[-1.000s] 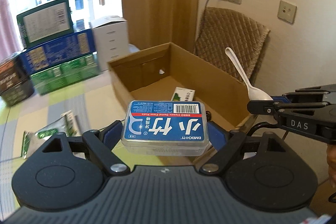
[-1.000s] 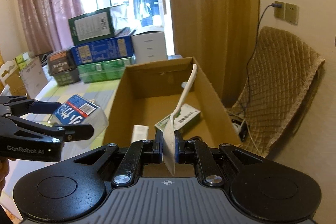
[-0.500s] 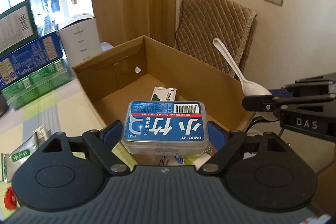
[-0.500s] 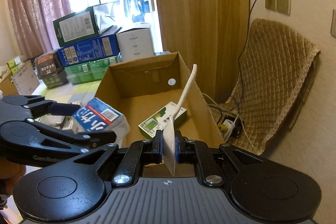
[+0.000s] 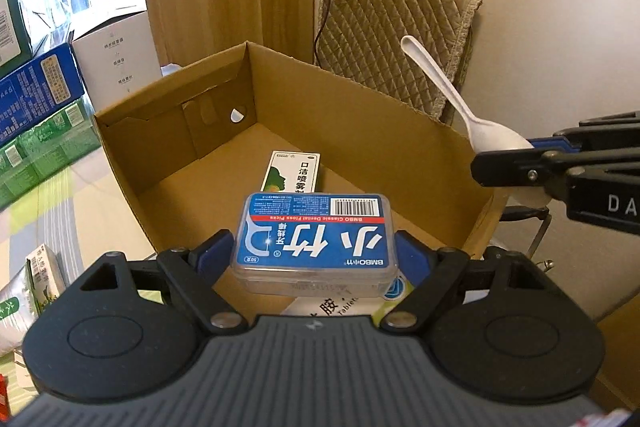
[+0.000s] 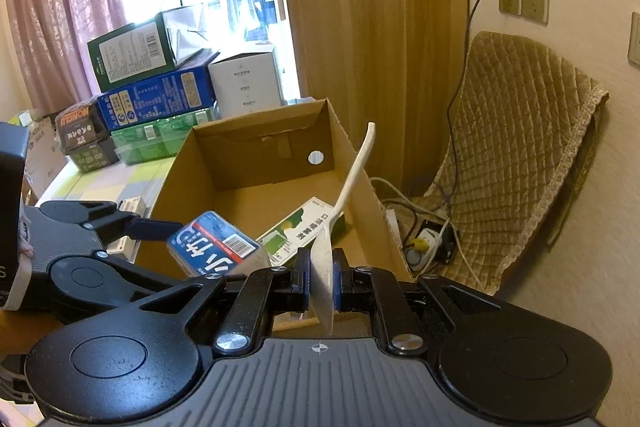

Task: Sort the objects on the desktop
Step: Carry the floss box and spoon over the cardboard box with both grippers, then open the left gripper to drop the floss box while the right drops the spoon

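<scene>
My left gripper (image 5: 316, 247) is shut on a clear floss-pick box with a blue label (image 5: 316, 239), held over the near end of the open cardboard box (image 5: 352, 95). My right gripper (image 6: 321, 277) is shut on the bowl of a white plastic spoon (image 6: 352, 179), whose handle points up over the carton's right wall. In the left wrist view the spoon (image 5: 448, 95) and right gripper (image 5: 516, 163) sit at the right. In the right wrist view the floss box (image 6: 216, 247) hangs in the left gripper (image 6: 168, 231) at lower left.
A green-and-white spray carton (image 5: 292, 173) lies on the cardboard box floor; a white tablet pack (image 5: 340, 303) shows below the floss box. Stacked cartons (image 6: 152, 87) stand at the far left. A quilted chair (image 6: 520, 147) and power strip (image 6: 428, 239) lie right.
Both grippers have moved forward toward and over the cardboard box, which now looks larger and nearer. Each still holds its item.
</scene>
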A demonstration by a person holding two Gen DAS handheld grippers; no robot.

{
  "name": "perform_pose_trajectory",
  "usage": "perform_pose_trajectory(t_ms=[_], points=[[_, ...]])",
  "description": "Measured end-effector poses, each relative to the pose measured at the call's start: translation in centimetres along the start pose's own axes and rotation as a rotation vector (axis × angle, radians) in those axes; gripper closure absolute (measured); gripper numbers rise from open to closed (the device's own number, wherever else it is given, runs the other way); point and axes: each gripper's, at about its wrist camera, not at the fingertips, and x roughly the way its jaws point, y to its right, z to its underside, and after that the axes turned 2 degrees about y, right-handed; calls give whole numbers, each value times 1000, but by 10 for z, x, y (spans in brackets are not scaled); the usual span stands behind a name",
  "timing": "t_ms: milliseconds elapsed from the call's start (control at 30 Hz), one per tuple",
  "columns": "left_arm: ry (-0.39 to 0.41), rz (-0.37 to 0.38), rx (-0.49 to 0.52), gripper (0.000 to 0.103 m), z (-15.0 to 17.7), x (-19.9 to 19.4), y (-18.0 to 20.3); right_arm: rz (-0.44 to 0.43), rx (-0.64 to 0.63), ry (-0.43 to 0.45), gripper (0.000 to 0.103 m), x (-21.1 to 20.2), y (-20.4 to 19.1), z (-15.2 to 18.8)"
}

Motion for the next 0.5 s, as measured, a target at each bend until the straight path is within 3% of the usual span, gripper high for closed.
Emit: perform_pose_trajectory(t_ms=[167,267,500], points=[[14,-7,-19,19,-2,-3,-4,-8,-11,-8,96,6,-3,-2],[29,-15,-31,13,-3,-7,-8,-14,-14,-13,96,10,-5,-1],[54,-41,-47,13,-2,-24,-17,-27,-14,-28,96,17,-7,-1]])
